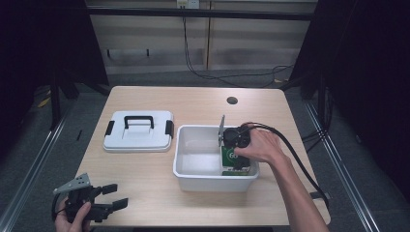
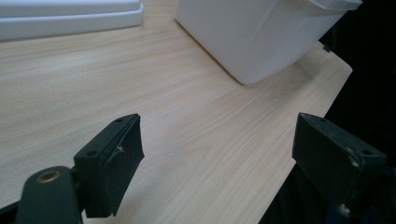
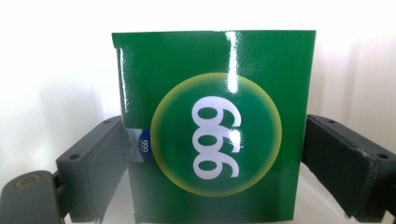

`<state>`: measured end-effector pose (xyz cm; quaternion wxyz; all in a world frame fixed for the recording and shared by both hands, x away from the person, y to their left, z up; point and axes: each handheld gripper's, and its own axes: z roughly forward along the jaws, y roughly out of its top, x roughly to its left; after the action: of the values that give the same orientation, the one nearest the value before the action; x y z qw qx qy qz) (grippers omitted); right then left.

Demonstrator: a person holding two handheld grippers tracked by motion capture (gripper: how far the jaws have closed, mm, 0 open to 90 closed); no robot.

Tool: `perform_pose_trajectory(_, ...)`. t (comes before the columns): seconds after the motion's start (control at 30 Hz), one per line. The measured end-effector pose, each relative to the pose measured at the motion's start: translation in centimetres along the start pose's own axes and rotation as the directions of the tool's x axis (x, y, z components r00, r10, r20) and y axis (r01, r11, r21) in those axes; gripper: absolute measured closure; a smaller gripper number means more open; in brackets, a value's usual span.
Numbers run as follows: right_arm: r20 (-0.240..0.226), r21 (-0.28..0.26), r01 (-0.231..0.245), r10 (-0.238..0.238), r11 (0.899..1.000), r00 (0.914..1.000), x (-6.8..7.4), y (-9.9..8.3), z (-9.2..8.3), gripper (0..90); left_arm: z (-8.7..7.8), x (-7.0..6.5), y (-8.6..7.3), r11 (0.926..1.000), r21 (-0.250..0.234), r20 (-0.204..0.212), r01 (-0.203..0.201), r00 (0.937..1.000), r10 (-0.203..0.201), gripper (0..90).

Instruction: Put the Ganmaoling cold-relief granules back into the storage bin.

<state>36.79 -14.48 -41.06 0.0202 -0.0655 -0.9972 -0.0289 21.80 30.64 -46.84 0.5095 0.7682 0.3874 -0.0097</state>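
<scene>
A green box [image 1: 234, 160] with a yellow-ringed circle and white digits stands in the right end of a white bin [image 1: 212, 183]. In the right gripper view the green box [image 3: 215, 93] sits between the black jaws, whose pads press its two sides. My right gripper [image 1: 236, 146] reaches down into the bin, shut on the box, with a hand over it. My left gripper [image 1: 117, 195] rests low at the table's front left corner, open with nothing in it. In the left gripper view its jaws [image 2: 219, 140] stand wide apart over bare wood, facing the bin [image 2: 261, 32].
A white lid [image 1: 139, 130] with a black handle and side clips lies flat left of the bin; its edge [image 2: 70, 14] crosses the left gripper view. The wooden table [image 1: 193, 101] has a cable hole [image 1: 232, 100] at the back. Dark floor surrounds it.
</scene>
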Motion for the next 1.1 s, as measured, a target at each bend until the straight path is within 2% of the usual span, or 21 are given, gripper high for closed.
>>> perform_pose_trajectory(0.23, 0.022, -0.026, -0.012, 0.012, 1.0, 0.9997, 0.0, -0.4, -0.7, 9.0, 0.0, 0.0, 0.0, 1.0, 0.003, -0.008, 0.001, 1.0, -0.001, 16.2)
perform_pose_trajectory(0.27, 0.022, -0.037, 0.006, -0.006, 0.999, 0.9997, -0.1, -0.5, -0.8, 9.0, 0.0, 0.0, 0.0, 1.0, 0.002, -0.006, 0.001, 1.0, -0.001, 16.2)
perform_pose_trajectory(0.3, 0.027, -0.035, -0.018, 0.019, 0.999, 0.9994, 0.1, -0.6, -0.9, 9.0, 0.0, 0.0, 0.0, 1.0, 0.003, -0.006, 0.0, 1.0, 0.0, 16.2)
perform_pose_trajectory(0.43, 0.03, -0.058, -0.025, 0.026, 0.998, 0.9992, 0.1, -0.8, -1.4, 9.0, 0.0, 0.0, 0.0, 1.0, 0.001, -0.007, 0.002, 1.0, -0.002, 16.2)
perform_pose_trajectory(0.5, 0.041, -0.082, -0.013, 0.016, 0.997, 0.999, 0.1, -1.0, -1.7, 9.0, 0.0, 0.0, 0.0, 1.0, 0.004, -0.007, -0.002, 1.0, 0.002, 16.2)
perform_pose_trajectory(0.7, 0.035, -0.097, -0.033, 0.036, 0.995, 0.9987, 0.2, -1.5, -2.3, 9.0, 0.0, 0.0, 0.0, 1.0, 0.006, -0.004, -0.005, 1.0, 0.005, 16.2)
perform_pose_trajectory(0.8, 0.038, -0.141, -0.045, 0.051, 0.989, 0.998, 0.4, -1.9, -2.9, 9.0, 0.0, 0.0, 0.0, 1.0, 0.006, -0.003, 0.001, 1.0, -0.001, 16.2)
perform_pose_trajectory(1.1, 0.032, -0.219, -0.062, 0.07, 0.974, 0.997, 0.6, -3.2, -4.0, 11.6, 0.0, 0.0, 0.0, 1.0, 0.007, -0.002, 0.0, 1.0, 0.0, 16.2)
